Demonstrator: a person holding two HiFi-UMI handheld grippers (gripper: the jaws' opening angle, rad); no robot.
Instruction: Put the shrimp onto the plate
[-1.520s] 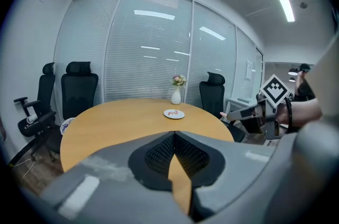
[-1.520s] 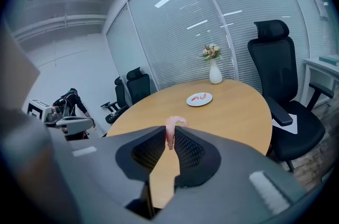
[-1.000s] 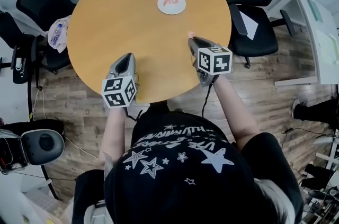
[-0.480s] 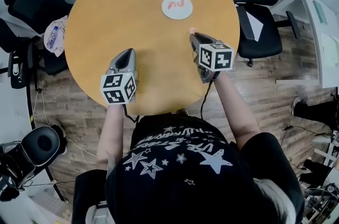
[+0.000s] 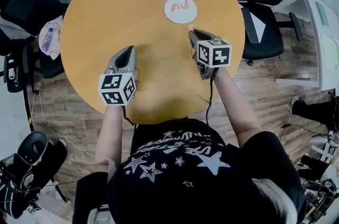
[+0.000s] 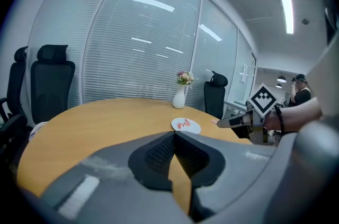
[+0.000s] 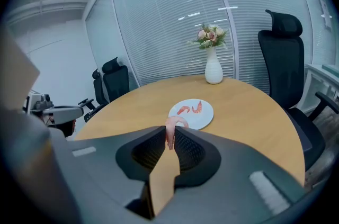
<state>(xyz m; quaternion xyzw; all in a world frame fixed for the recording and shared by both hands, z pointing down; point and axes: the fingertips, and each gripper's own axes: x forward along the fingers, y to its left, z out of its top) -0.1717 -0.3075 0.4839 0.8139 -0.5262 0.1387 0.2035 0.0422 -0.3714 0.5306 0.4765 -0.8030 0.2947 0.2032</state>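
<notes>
The white plate (image 5: 177, 17) holds two shrimp (image 7: 190, 108). The right gripper (image 5: 192, 31) pinches another shrimp (image 7: 170, 131) near the plate. The left gripper (image 6: 174, 135) has its jaws pressed together, with nothing between them.

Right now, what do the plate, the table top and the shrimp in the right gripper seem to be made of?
Plate: white, smooth, slightly glossy; ceramic or melamine, cannot tell which.
Table top: even light wood tone, matte; probably veneer or laminate.
Held shrimp: uniform pale pink, curled and stiff-looking where pinched; likely a plastic or rubber model.
</notes>
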